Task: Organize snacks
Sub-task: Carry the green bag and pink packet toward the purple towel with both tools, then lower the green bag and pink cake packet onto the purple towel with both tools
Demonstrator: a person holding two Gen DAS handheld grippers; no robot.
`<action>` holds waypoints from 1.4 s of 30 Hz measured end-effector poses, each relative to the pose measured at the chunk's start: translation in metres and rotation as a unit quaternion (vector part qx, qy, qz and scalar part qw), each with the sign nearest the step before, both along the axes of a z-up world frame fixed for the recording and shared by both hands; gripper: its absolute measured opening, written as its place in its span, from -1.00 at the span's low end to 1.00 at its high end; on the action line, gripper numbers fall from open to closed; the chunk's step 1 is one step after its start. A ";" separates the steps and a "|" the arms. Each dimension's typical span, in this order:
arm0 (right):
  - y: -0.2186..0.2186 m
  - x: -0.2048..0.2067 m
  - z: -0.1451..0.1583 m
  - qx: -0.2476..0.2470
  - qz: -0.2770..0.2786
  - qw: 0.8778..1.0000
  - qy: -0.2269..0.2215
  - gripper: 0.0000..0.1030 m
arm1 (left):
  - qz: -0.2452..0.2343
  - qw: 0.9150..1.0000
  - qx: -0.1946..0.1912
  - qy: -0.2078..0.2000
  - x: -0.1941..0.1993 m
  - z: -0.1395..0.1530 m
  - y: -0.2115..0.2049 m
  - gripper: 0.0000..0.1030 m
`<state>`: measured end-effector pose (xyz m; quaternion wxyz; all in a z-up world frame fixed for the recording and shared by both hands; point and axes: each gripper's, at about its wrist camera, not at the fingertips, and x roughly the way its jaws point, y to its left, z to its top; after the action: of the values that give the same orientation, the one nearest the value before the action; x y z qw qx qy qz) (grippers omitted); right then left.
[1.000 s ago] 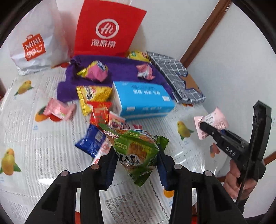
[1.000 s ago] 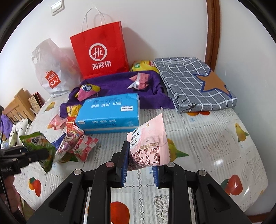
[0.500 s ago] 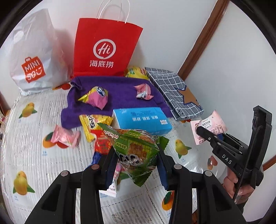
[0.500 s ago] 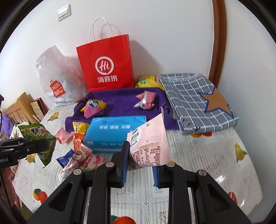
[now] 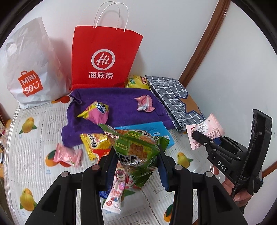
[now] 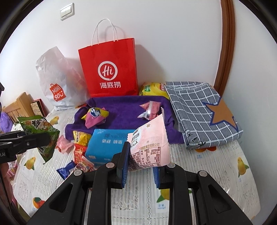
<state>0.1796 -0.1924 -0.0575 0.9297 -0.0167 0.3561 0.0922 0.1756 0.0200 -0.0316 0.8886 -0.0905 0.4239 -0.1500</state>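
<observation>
Our left gripper [image 5: 136, 162] clamps a green packet [image 5: 136, 148] above the table [image 5: 31, 148]; our right gripper [image 6: 140, 166] pinches a pink packet [image 6: 150, 142] above the blue box [image 6: 105, 143]. Two wrapped snacks lie on the purple towel [image 6: 124, 110].

White plaster wall [image 6: 173, 43] behind; light switch [image 6: 67, 11] high on it, left. Brown wooden door trim [image 6: 226, 52] runs up the right side. Tabletop [image 6: 216, 173] covered in fruit-print white cloth. Wooden slatted furniture [image 6: 19, 105] at far left. Even, diffuse light.
</observation>
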 end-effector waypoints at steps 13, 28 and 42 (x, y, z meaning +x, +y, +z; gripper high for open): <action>0.013 0.036 0.011 0.000 0.012 1.000 -0.005 -0.53 | 0.002 1.000 -0.002 -0.009 0.035 0.013 0.000 -0.22; 0.018 0.092 0.022 0.012 0.027 1.000 0.004 -0.53 | 0.023 1.000 0.003 -0.014 0.083 0.024 0.008 -0.22; 0.026 0.163 0.005 0.015 0.043 0.998 0.035 -0.53 | 0.071 0.997 -0.003 0.016 0.159 -0.001 0.039 -0.22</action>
<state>0.3425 -0.1665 -0.0520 0.9120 -0.0151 0.3859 0.1378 0.3349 0.0588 -0.0328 0.8899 -0.1250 0.4300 -0.0866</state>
